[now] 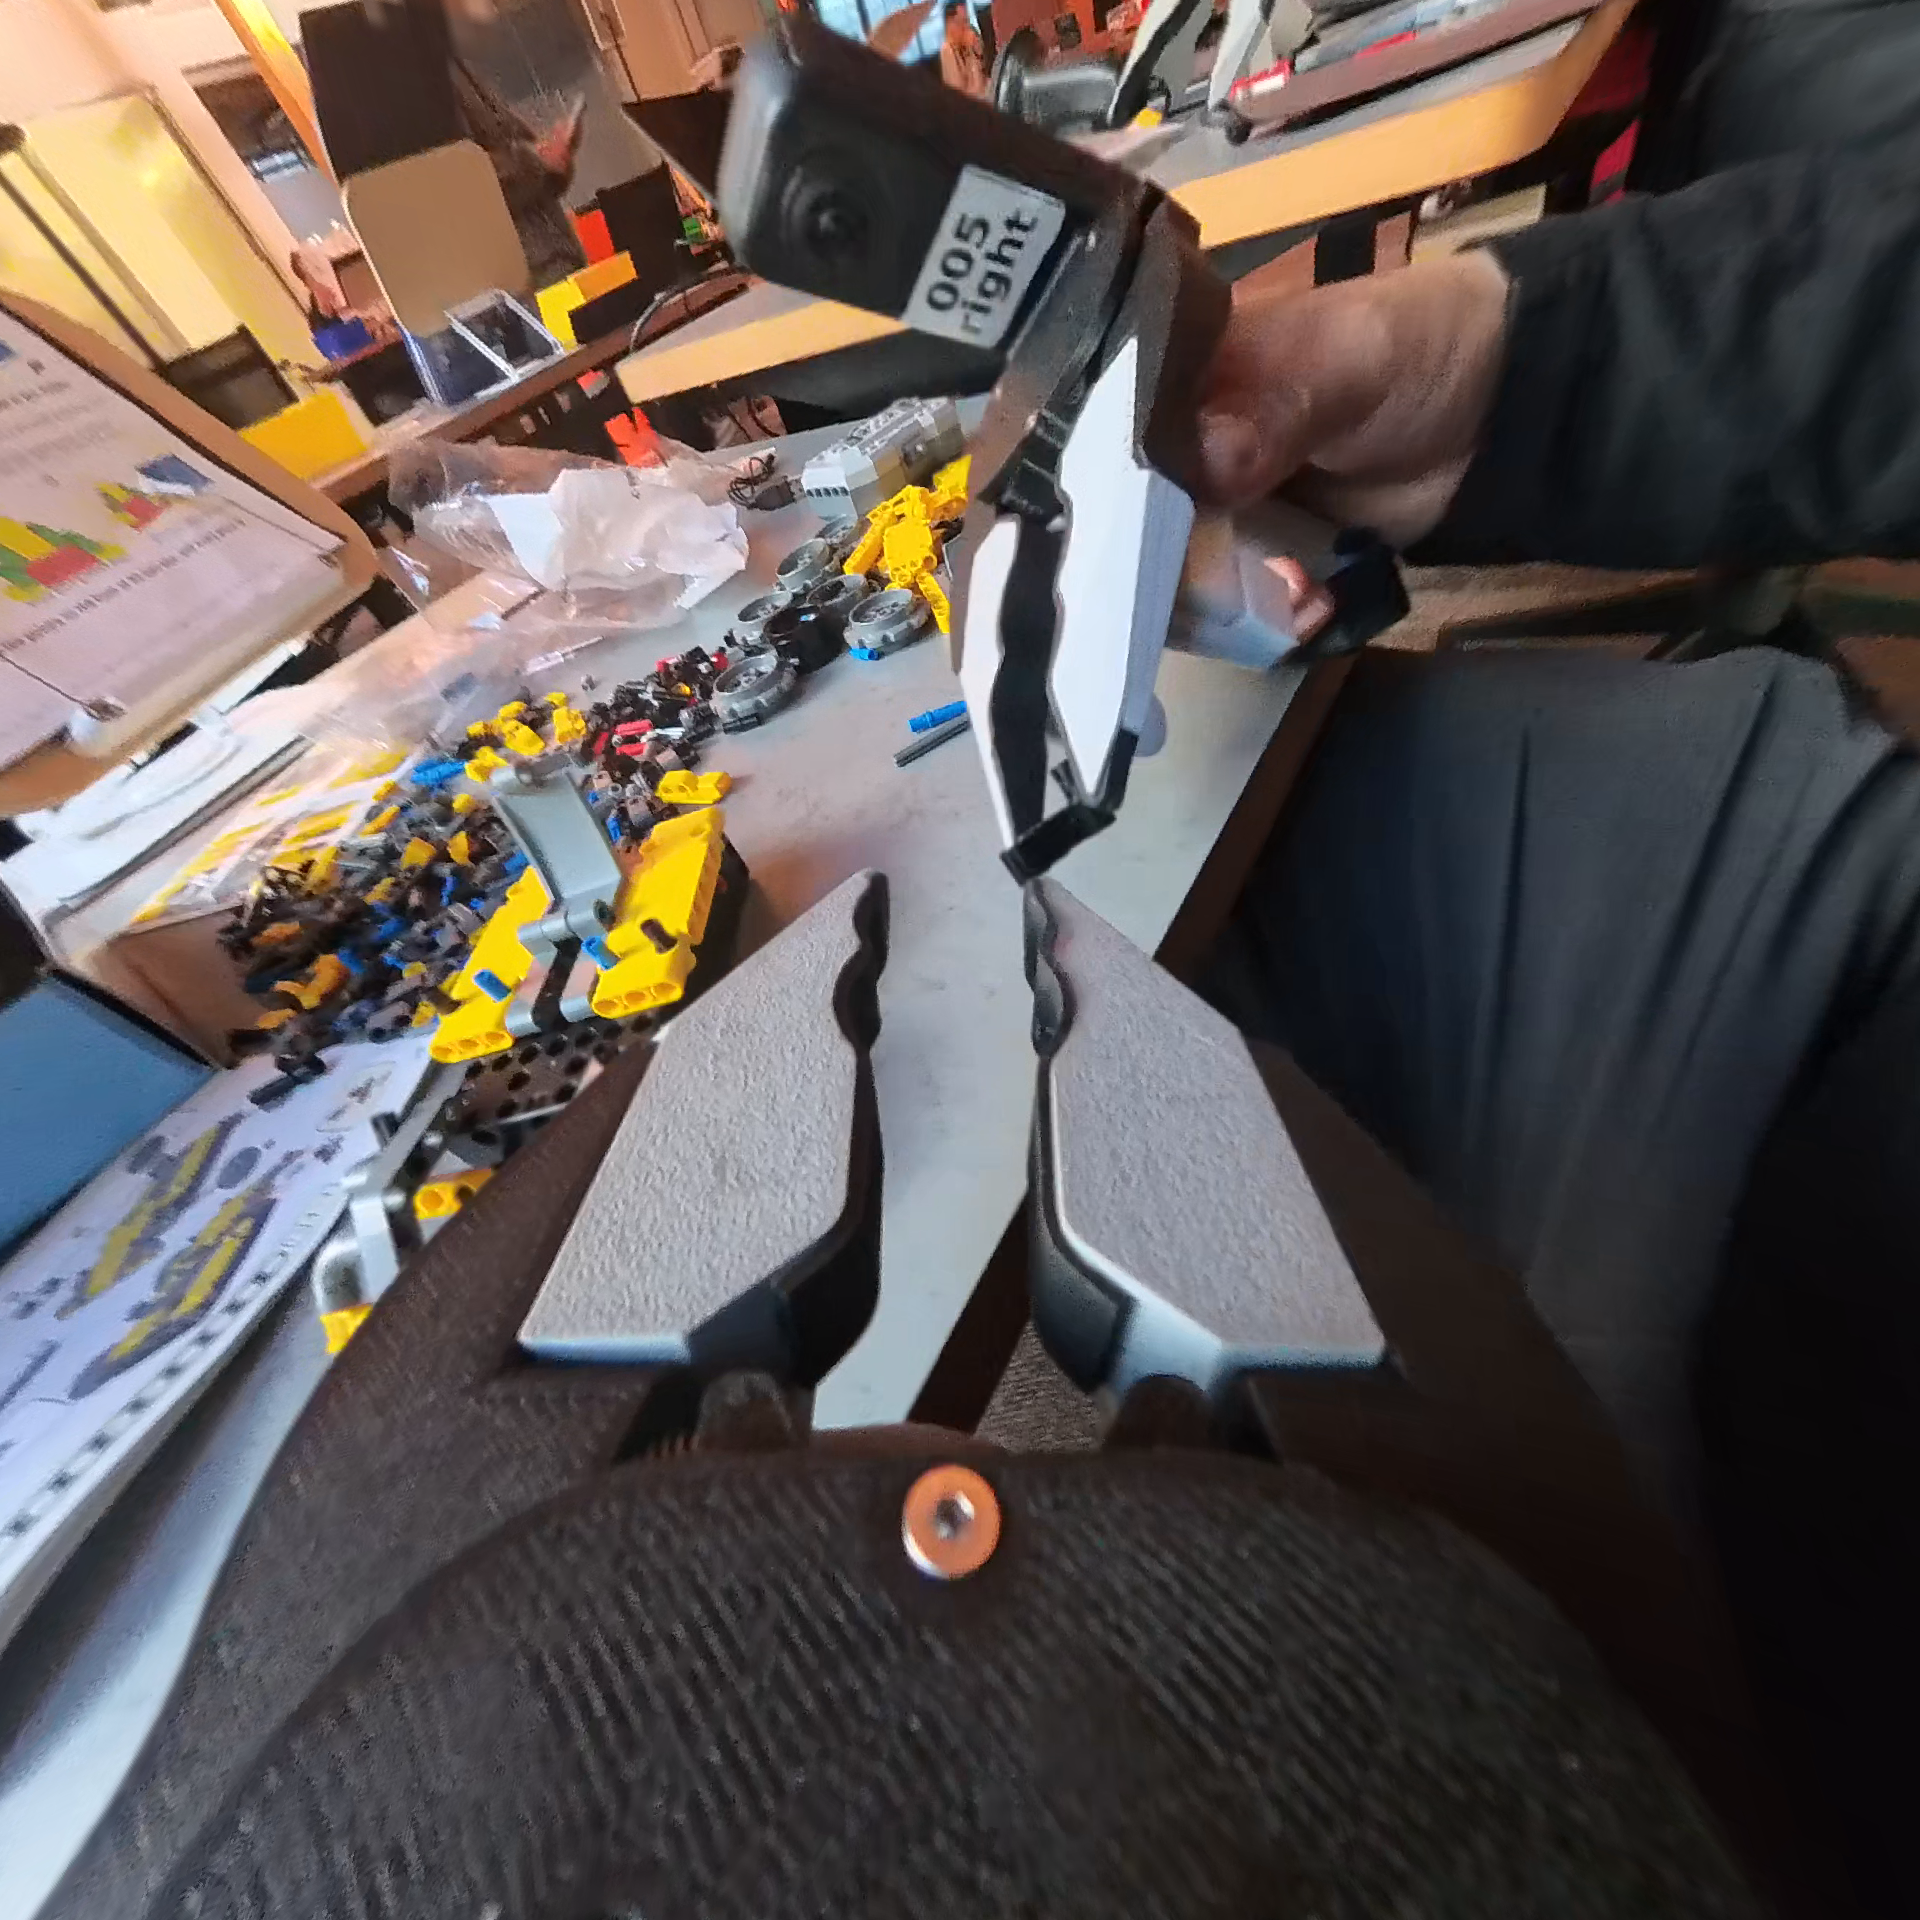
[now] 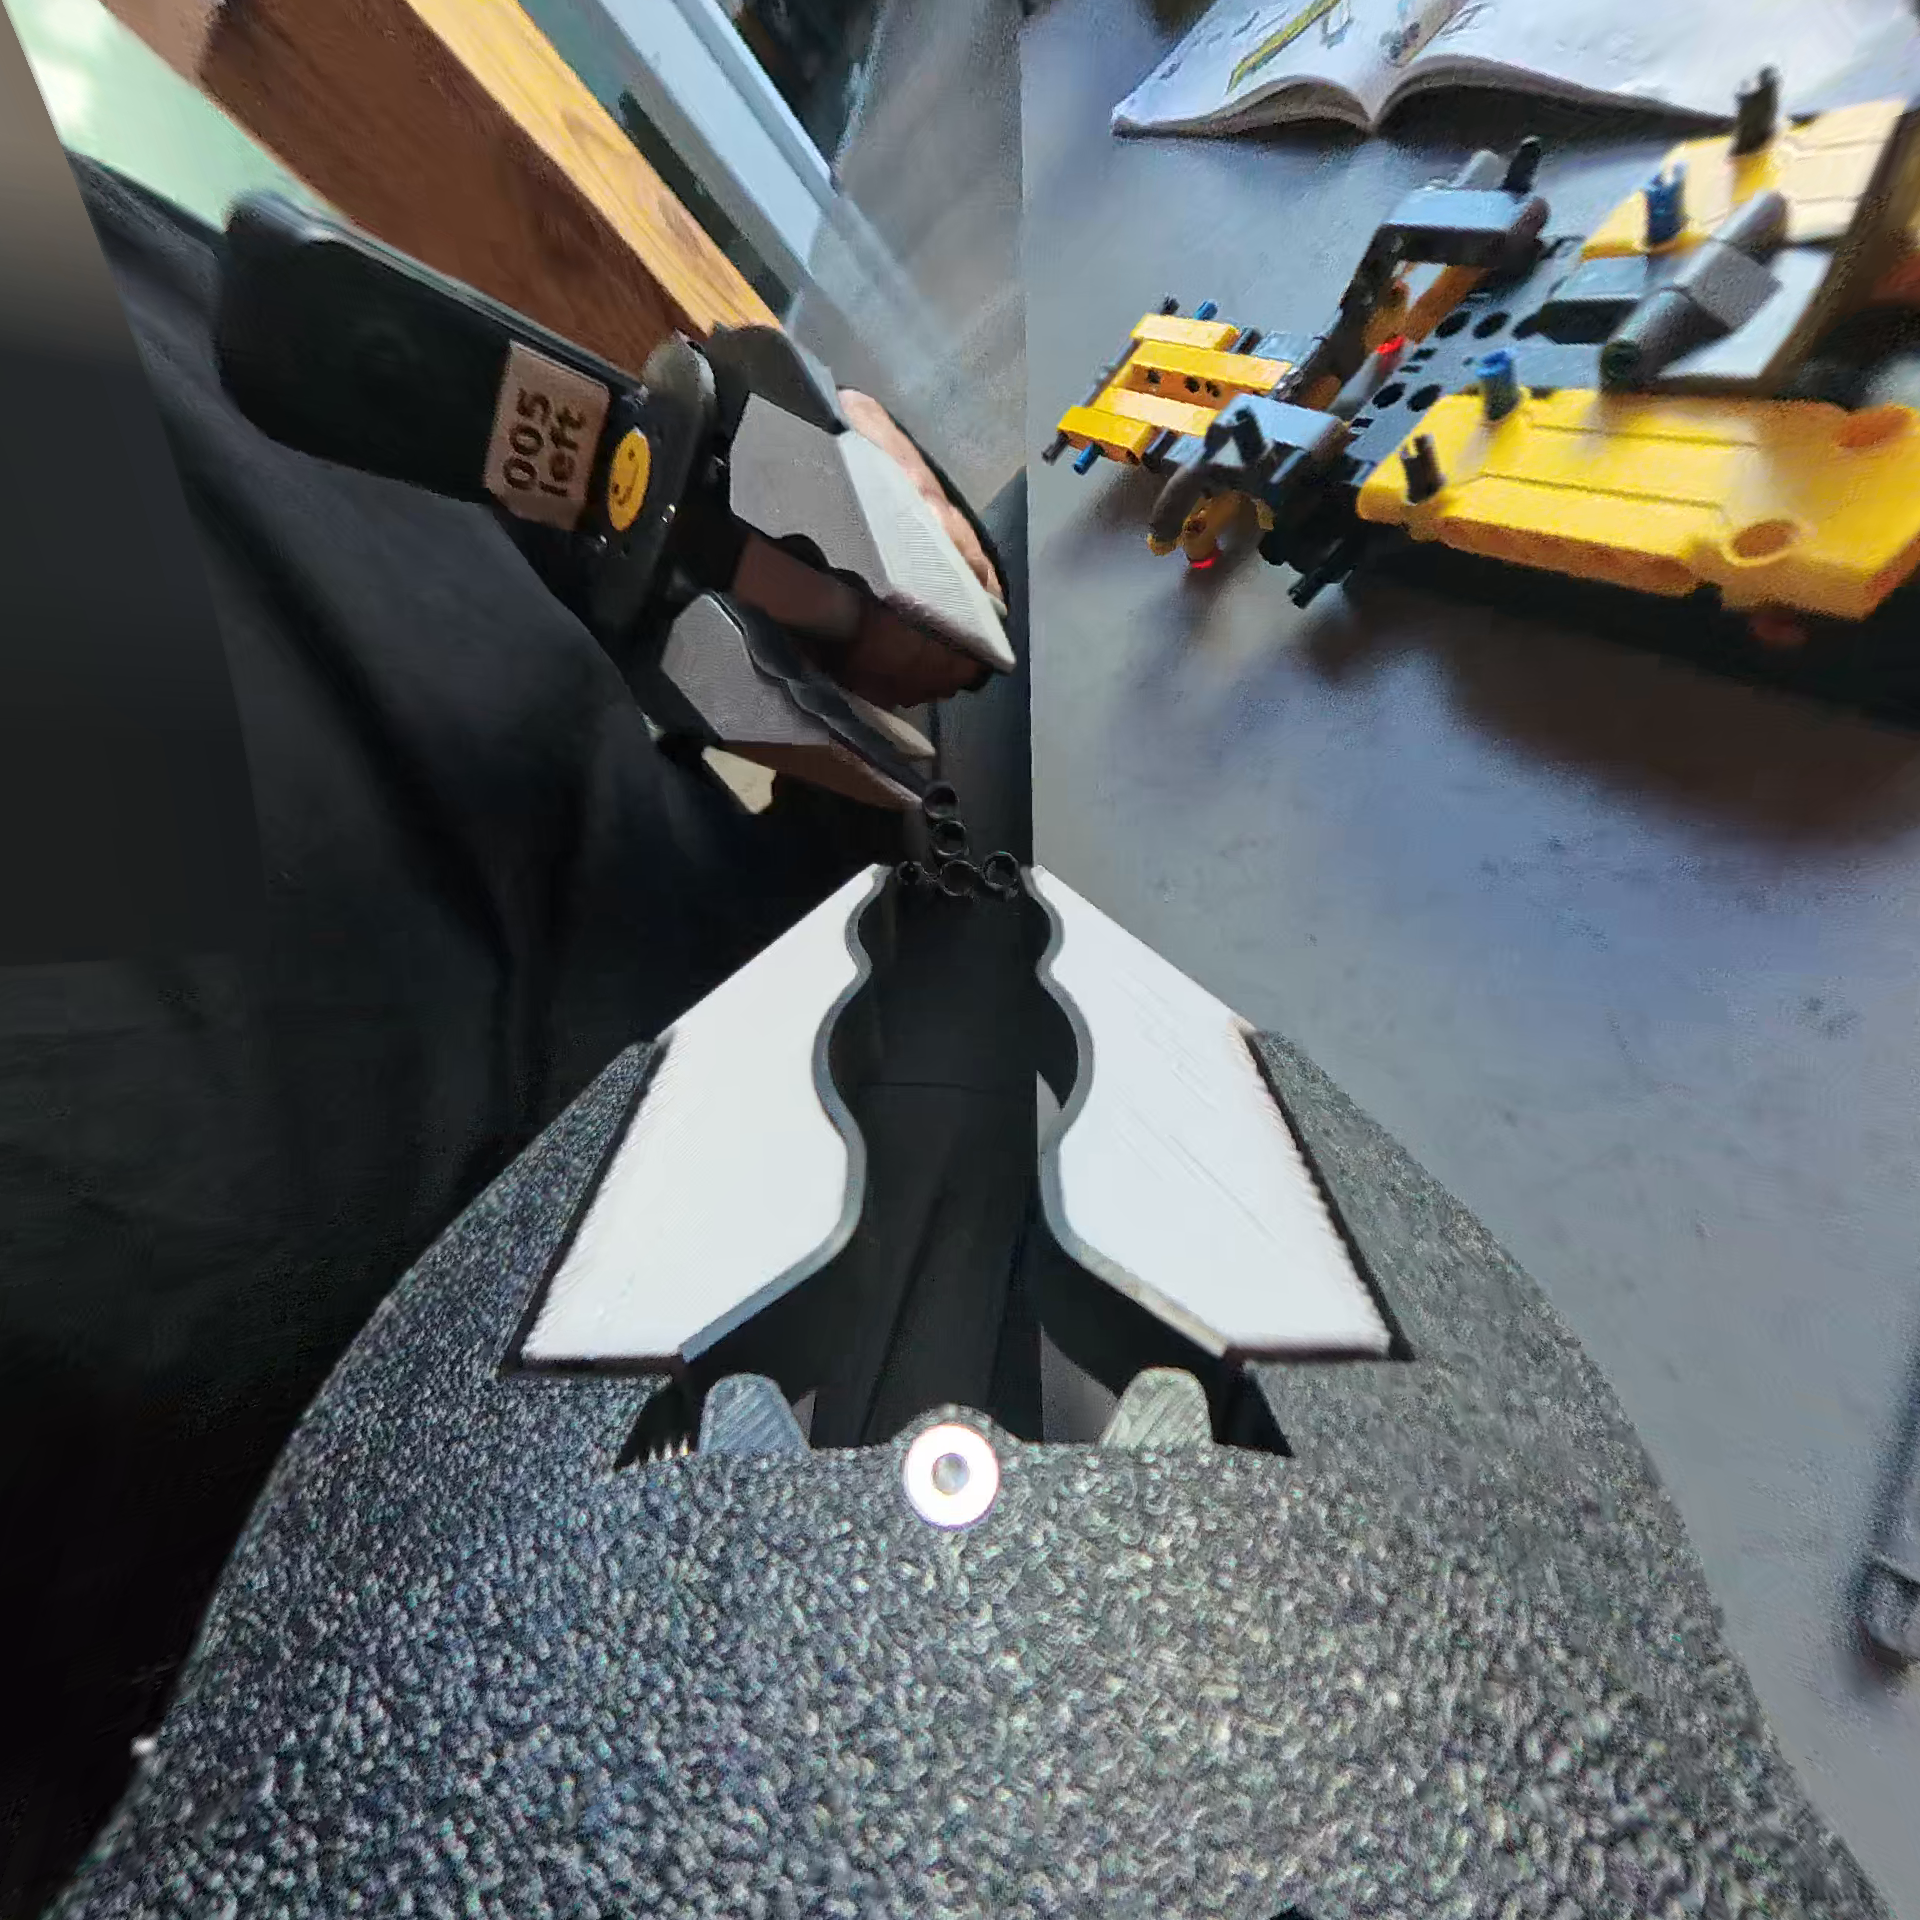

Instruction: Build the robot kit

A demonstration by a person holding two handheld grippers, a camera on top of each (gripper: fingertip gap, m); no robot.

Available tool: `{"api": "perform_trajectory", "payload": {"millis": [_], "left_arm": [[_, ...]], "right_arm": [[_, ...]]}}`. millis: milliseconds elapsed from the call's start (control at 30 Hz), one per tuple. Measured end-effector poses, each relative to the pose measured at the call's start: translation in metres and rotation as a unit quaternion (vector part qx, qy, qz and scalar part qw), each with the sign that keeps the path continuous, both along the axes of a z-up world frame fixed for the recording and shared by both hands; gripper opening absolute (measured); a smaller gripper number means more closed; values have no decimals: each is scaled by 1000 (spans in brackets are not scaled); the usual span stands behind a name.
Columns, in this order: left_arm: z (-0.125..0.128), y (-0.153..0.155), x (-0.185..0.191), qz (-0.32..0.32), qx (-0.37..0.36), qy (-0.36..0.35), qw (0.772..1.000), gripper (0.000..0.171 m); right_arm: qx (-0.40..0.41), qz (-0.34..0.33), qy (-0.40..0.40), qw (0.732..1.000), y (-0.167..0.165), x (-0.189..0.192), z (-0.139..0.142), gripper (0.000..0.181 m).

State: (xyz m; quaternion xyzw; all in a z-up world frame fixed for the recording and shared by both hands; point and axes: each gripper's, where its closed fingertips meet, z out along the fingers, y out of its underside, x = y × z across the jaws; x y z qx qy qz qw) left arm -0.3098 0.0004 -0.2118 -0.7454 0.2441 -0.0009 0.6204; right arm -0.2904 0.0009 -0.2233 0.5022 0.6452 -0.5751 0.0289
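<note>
My right gripper (image 2: pixel 956 881) is shut on a small black beam with round holes (image 2: pixel 951 836), held over the table's near edge. In the left wrist view it (image 1: pixel 1049 831) comes down from above with the black piece (image 1: pixel 1055 840) at its tips. My left gripper (image 1: pixel 954 888) is open and holds nothing. Its right fingertip (image 1: pixel 1039 914) is just below the black piece. In the right wrist view the left gripper (image 2: pixel 966 707) shows with its jaws apart, tips close to the beam's far end. A hand holds each gripper.
A half-built yellow and black brick model (image 1: pixel 582 935) (image 2: pixel 1558 416) lies on the grey table (image 1: pixel 935 1039). Loose small parts (image 1: pixel 416 883), grey wheels (image 1: pixel 831 613), plastic bags (image 1: pixel 582 530) and an open instruction booklet (image 1: pixel 156 1247) (image 2: pixel 1403 62) lie around it. The person's dark-clothed lap (image 1: pixel 1558 1039) lies past the table edge. My left and right fingertips are right by each other.
</note>
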Motion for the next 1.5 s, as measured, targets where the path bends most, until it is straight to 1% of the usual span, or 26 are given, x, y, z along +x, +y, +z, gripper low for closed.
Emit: {"api": "perform_trajectory", "payload": {"millis": [100, 167, 233, 333, 400, 433, 500, 567, 600, 667, 733, 767, 833, 933, 1033, 1067, 1100, 1233, 1300, 1333, 1400, 1433, 1467, 1500], "left_arm": [[-1, 0, 6, -11, 10, 44, 999, 27], [-1, -1, 15, -31, 13, 58, 998, 27], [-7, -1, 19, -38, 7, 82, 996, 27], [-11, -2, 20, -38, 13, 118, 992, 21], [-11, -2, 19, -35, 20, 137, 990, 12], [-12, -2, 18, -36, 20, 145, 989, 10], [-16, -3, 17, -40, 19, 154, 987, 10], [-19, -3, 15, -42, 6, 141, 989, 8], [-20, -2, 14, -42, -8, 123, 992, 7], [-19, 0, 13, -42, -38, 59, 997, 7], [-15, 1, 12, -40, -66, -37, 996, 7], [-13, 1, 11, -43, -82, -91, 992, 7], [-8, 1, 9, -50, -112, -191, 974, 7], [-4, 1, 1, -52, -148, -310, 938, 6], [-1, 1, -3, -52, -170, -395, 901, 6], [-1, 1, -4, -52, -175, -414, 892, 6], [-2, 2, -7, -50, -173, -421, 889, 6], [-4, 2, -14, -31, -160, -384, 909, 6], [-5, 2, -16, -19, -147, -332, 932, 7], [-7, 2, -16, -11, -136, -284, 949, 7], [-12, 3, -19, 11, -103, -144, 984, 7], [-14, 3, -21, 21, -84, -70, 994, 7], [-16, 4, -24, 32, -66, -8, 997, 7], [-17, 4, -24, 37, -54, 33, 997, 7]], "right_arm": [[29, 0, 11, 1000, -3, -1, -1, 23], [32, 0, 10, 999, -4, -1, -1, 23], [26, -3, 5, 1000, -3, -1, -2, 23], [4, 6, -1, 1000, -7, 2, 1, 24], [12, 14, -3, 1000, -11, 3, -2, 24], [18, 14, -4, 1000, -11, 2, -3, 24], [19, 14, -9, 1000, -12, 1, -5, 24], [14, 6, -9, 1000, -9, -1, -6, 23], [15, 3, -9, 1000, -8, -1, -6, 24], [31, -5, 6, 999, -6, -4, -4, 27], [50, -5, 37, 998, -7, -5, 3, 30], [64, -6, 51, 997, -7, -6, 5, 31], [95, -11, 72, 993, -6, -8, 5, 29], [122, -20, 77, 989, -3, -11, 2, 18], [117, -24, 73, 990, -2, -12, 2, 15], [116, -26, 71, 990, -1, -13, 2, 15], [116, -28, 70, 990, -1, -14, 2, 14], [120, -30, 72, 990, 0, -15, 2, 14], [125, -34, 79, 988, 0, -16, 3, 15], [128, -36, 85, 987, 1, -17, 4, 16], [136, -43, 100, 985, 2, -18, 7, 20], [139, -45, 106, 984, 3, -18, 8, 22], [140, -45, 111, 983, 3, -18, 9, 24], [144, -45, 117, 982, 3, -18, 10, 25]]}}
